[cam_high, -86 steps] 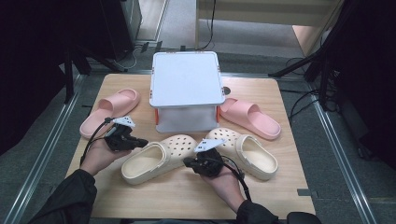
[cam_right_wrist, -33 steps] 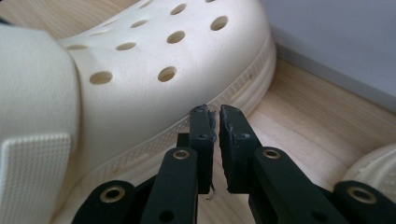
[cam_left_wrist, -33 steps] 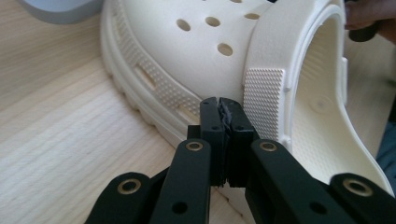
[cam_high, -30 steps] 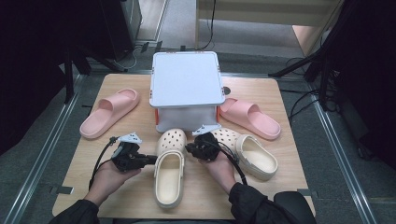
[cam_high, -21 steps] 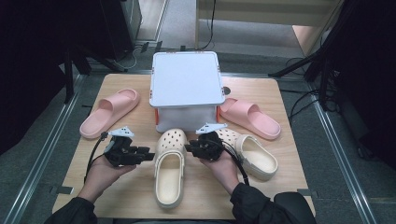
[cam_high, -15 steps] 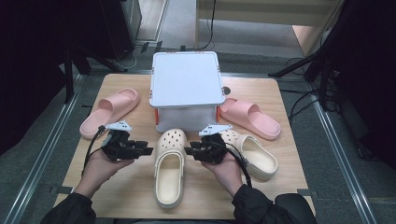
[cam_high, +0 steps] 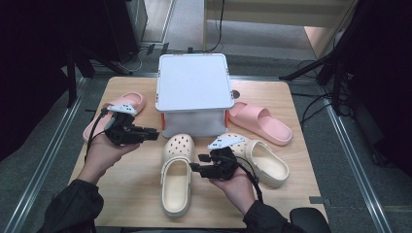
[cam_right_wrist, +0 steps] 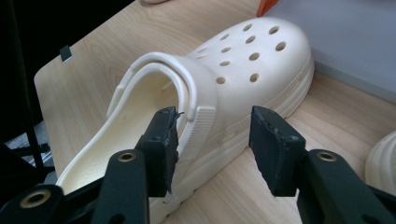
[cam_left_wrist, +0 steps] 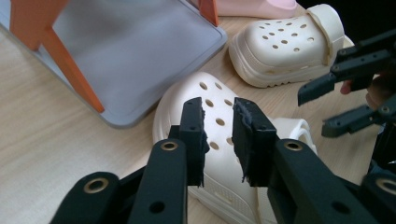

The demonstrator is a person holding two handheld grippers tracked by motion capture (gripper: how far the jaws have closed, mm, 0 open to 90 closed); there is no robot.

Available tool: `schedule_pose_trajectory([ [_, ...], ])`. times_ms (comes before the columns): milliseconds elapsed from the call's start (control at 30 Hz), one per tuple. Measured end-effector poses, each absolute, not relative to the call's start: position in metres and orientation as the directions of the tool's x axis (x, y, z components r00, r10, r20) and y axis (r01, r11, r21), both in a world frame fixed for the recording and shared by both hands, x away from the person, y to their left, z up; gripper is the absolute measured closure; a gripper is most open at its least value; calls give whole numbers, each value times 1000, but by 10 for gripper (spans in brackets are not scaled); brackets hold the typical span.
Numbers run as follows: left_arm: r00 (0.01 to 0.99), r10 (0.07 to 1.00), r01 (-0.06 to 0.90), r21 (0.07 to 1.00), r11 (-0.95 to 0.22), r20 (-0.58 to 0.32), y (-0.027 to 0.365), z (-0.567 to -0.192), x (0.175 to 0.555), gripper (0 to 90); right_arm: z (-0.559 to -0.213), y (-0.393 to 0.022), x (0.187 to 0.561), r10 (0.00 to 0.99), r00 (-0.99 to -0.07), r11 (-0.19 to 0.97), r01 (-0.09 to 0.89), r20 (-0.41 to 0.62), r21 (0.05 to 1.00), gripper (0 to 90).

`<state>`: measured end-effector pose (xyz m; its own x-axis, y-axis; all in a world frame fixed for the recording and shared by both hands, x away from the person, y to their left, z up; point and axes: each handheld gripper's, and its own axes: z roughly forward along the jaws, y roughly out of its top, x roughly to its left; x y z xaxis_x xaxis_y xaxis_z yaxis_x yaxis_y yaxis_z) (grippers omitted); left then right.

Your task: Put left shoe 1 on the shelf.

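In the high view, a cream clog point(cam_high: 176, 175) lies on the worktop point(cam_high: 131, 194) between the left gripper point(cam_high: 151, 134) and the right gripper point(cam_high: 195, 168), touching neither. In the left gripper view, the jaws, just narrowing, are slightly parted above the clog's toe, pinching nothing. In the right gripper view, the jaws, just widening, stand spread, its heel strap point(cam_right_wrist: 194, 100) beyond them.

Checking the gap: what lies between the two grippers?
In the high view, the cream clog lies between the left gripper and right gripper.
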<state>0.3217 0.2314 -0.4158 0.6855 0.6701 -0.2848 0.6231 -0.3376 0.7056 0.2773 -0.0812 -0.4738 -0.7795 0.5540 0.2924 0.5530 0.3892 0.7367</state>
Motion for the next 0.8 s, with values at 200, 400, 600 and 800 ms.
schedule_pose_trajectory([
  [200, 694, 662, 608, 722, -330, -282, 233, -404, 338, 773, -473, -83, 270, 554, -774, 377, 562, 307, 737, 528],
  [400, 705, 653, 597, 730, -333, -279, 229, -387, 355, 793, -477, -83, 263, 570, -765, 379, 569, 300, 730, 500],
  [600, 715, 648, 583, 734, -347, -261, 225, -372, 373, 823, -481, -77, 257, 573, -762, 391, 577, 300, 717, 498],
  [800, 710, 657, 579, 741, -340, -253, 224, -368, 387, 841, -486, -71, 255, 582, -755, 392, 586, 302, 709, 477],
])
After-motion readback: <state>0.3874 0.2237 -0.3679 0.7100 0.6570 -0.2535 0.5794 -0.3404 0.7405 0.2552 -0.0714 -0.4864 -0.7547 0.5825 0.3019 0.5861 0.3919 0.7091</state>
